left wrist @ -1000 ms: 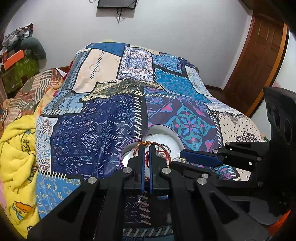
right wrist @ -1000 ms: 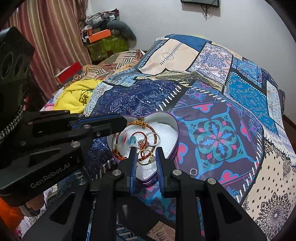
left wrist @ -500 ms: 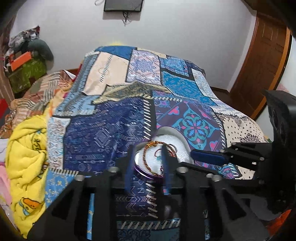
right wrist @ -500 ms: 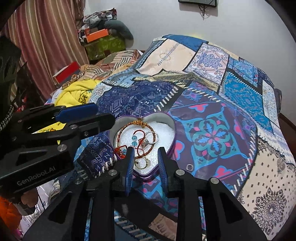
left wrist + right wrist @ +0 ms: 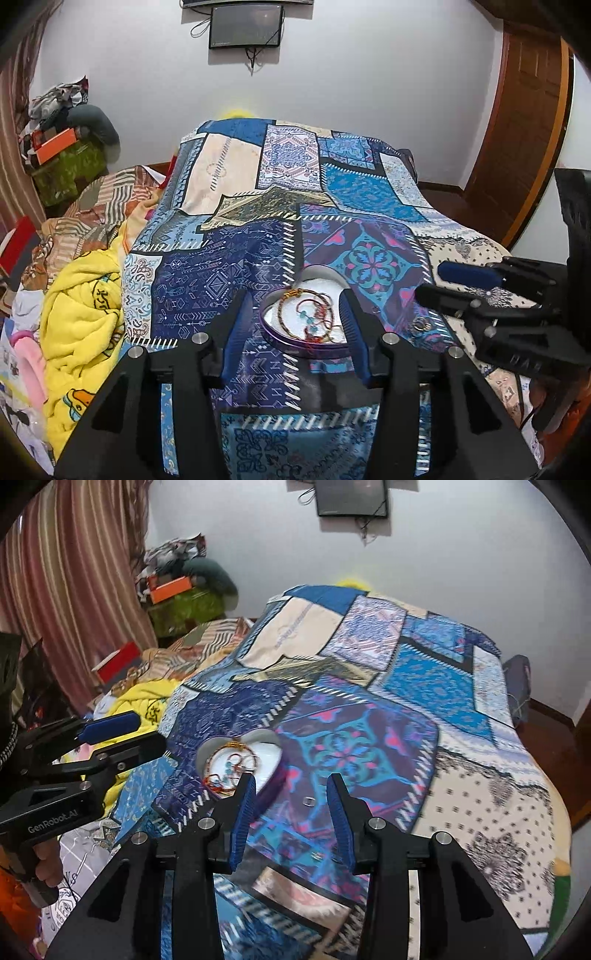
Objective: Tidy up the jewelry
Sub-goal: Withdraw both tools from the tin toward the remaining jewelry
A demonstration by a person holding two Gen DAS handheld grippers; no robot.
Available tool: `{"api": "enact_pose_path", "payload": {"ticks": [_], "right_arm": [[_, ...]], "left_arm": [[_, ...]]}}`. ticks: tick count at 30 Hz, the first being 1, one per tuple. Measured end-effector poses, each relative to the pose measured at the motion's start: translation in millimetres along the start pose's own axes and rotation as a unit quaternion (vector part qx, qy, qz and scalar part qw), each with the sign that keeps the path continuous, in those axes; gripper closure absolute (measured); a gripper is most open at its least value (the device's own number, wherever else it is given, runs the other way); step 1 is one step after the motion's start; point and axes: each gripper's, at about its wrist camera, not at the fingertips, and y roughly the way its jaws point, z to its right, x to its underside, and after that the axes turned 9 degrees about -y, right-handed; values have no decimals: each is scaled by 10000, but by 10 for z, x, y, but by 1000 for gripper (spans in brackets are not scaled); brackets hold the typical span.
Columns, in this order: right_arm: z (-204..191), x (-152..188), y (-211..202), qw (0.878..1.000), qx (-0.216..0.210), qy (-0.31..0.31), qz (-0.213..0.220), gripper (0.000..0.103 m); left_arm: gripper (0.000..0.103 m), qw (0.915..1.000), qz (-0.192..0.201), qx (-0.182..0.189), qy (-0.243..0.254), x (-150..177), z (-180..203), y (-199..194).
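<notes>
- Left wrist view: the left gripper (image 5: 295, 334) is hanging above the near part of the patchwork bedspread (image 5: 229, 280) with its two blue fingers spread wide and holding nothing.
- Between these fingers the heart-shaped box (image 5: 291, 341) is lying on the bedspread; it has a purple wall and a white lining.
- Inside the box a brown beaded bracelet (image 5: 282, 314) is lying together with red cords and some turquoise beads; the pieces are tangled, so I cannot tell them apart well.
- A small ring (image 5: 421, 325) is lying on the bedspread just beside the box, on its right side, outside of it.
- The right gripper (image 5: 436, 284) is reaching in from the right edge, near the box, and its fingers are standing apart.
- A yellow blanket (image 5: 77, 317) is lying crumpled at the left of the bedspread.
- Right wrist view: the right gripper (image 5: 291, 812) is also open wide and is pinching nothing.
- The heart-shaped box (image 5: 267, 775) is sitting a little left of the gap, partly behind the left finger.
- A small silver ring (image 5: 308, 802) is lying on the cloth between the fingers, apart from the box.
- The left gripper (image 5: 136, 731) is coming in from the left, fingers parted.
</notes>
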Motion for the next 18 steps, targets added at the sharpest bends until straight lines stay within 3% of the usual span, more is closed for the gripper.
{"api": "enact_pose_path", "payload": {"ticks": [8, 18], "right_arm": [[411, 241, -229, 9990, 255, 365, 2, 67], [788, 578, -224, 9964, 371, 700, -313, 67]], "left_arm": [[53, 9998, -155, 120, 25, 80, 273, -41], [53, 9963, -727, 380, 264, 341, 729, 290]]}}
